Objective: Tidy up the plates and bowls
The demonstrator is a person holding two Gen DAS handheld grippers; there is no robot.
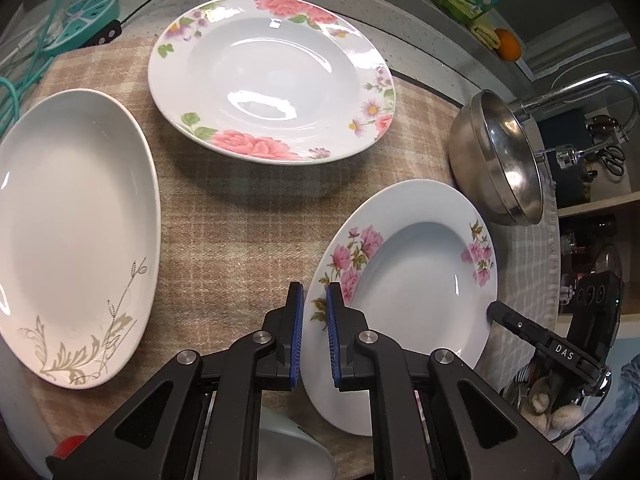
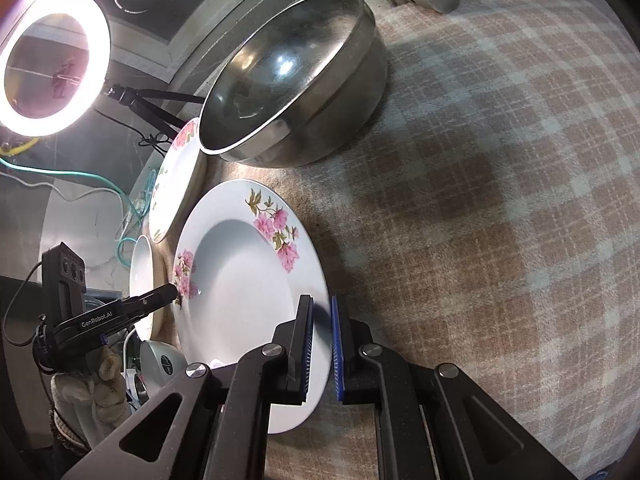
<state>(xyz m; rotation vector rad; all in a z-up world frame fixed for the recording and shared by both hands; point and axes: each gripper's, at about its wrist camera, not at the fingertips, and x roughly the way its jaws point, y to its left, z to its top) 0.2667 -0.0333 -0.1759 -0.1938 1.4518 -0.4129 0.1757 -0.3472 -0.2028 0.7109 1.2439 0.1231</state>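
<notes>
The pink-flowered plate (image 1: 416, 280) lies on the checked cloth (image 1: 240, 232) over the worktop. Its near rim sits between the pads of both hand-held grippers: the left hand-held gripper (image 1: 315, 336) and the right hand-held gripper (image 2: 322, 350) are each nearly closed astride it; actual contact cannot be told. A steel bowl (image 2: 296, 80) stands just beyond. Bare cloth spreads right in the right view. Only the left view fully shows the rose plate (image 1: 272, 76) and oval plate (image 1: 72, 232).
</notes>
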